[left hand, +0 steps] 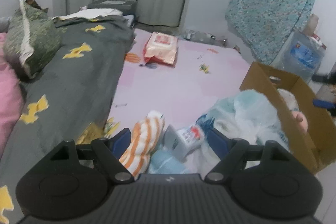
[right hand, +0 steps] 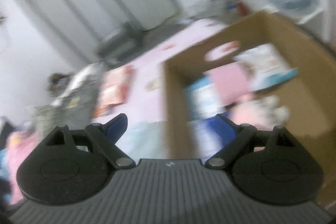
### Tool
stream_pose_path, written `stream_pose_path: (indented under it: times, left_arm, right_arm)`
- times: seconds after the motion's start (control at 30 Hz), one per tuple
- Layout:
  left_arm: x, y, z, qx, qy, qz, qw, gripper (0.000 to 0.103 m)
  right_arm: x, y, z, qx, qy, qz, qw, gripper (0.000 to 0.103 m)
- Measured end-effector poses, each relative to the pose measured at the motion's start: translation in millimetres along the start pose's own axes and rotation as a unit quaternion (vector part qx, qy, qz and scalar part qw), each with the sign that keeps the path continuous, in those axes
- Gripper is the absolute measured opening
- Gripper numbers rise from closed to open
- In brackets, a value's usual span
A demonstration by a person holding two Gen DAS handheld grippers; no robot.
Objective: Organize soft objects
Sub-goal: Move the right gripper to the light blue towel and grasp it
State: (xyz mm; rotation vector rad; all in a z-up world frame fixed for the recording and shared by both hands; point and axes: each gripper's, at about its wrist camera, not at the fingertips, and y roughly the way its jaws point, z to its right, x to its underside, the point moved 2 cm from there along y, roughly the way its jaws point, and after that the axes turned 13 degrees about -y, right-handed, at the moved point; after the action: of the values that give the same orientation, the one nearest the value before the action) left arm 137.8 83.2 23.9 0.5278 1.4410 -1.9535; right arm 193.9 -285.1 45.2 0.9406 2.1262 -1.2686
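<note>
In the left wrist view my left gripper (left hand: 168, 135) is open above a pile on the pink mat: an orange-and-white striped cloth (left hand: 143, 140), a light blue cloth (left hand: 166, 163), a small grey pack (left hand: 184, 136) and a plastic bag of soft items (left hand: 245, 112). A cardboard box (left hand: 302, 119) stands at the right with a plush toy (left hand: 290, 99) inside. In the blurred right wrist view my right gripper (right hand: 172, 121) is open and empty over the near wall of the cardboard box (right hand: 178, 98), which holds packs and a pink plush (right hand: 247, 112).
A grey bed cover with yellow shapes (left hand: 69, 77), a green pillow (left hand: 29, 41) and pink bedding (left hand: 8, 102) lie at the left. A red wipes pack (left hand: 160, 47) lies on the mat. A water jug (left hand: 302, 56) and speckled foam sheet (left hand: 275, 3) stand at the right.
</note>
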Motion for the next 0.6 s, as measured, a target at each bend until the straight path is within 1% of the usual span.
stream_pose_path:
  times: [0.07, 0.17, 0.2, 0.23, 0.27, 0.33, 0.37, 0.4, 0.43, 0.5, 0.6]
  left_arm:
    - [8, -2, -4, -0.004, -0.002, -0.003, 1.0, 0.082]
    - [21, -3, -6, 0.0, -0.014, -0.006, 0.9999, 0.081]
    - [26, -2, -7, 0.003, -0.015, -0.009, 0.9998, 0.08]
    - [31, 0, -6, 0.006, -0.017, -0.013, 0.9998, 0.078]
    - [35, 3, -5, 0.009, -0.016, -0.019, 0.9997, 0.076]
    - [43, 11, 1, 0.016, -0.009, -0.034, 0.9993, 0.072]
    - [45, 14, 2, 0.017, -0.008, -0.038, 0.9991, 0.07]
    - [48, 19, 4, 0.019, -0.005, -0.042, 0.9989, 0.07]
    - [51, 23, 5, 0.02, -0.002, -0.047, 0.9987, 0.07]
    - [55, 34, 9, 0.021, 0.008, -0.061, 0.9979, 0.07]
    - [59, 52, 13, 0.007, 0.027, -0.08, 0.9964, 0.07]
  right_arm:
    - [4, 9, -24, -0.046, -0.011, -0.015, 0.999, 0.09]
    - [14, 33, -60, -0.111, -0.035, -0.055, 0.992, 0.09]
    - [19, 43, -72, -0.132, -0.044, -0.071, 0.988, 0.09]
    - [23, 49, -84, -0.144, -0.05, -0.082, 0.985, 0.09]
    - [28, 60, -95, -0.157, -0.058, -0.102, 0.981, 0.09]
    - [40, 82, -114, -0.181, -0.066, -0.145, 0.971, 0.087]
    - [46, 94, -124, -0.192, -0.073, -0.17, 0.964, 0.084]
    - [53, 106, -135, -0.201, -0.081, -0.196, 0.956, 0.079]
    - [61, 117, -145, -0.202, -0.087, -0.221, 0.95, 0.078]
    - [73, 137, -162, -0.206, -0.105, -0.261, 0.937, 0.071]
    - [89, 162, -178, -0.187, -0.13, -0.303, 0.925, 0.063]
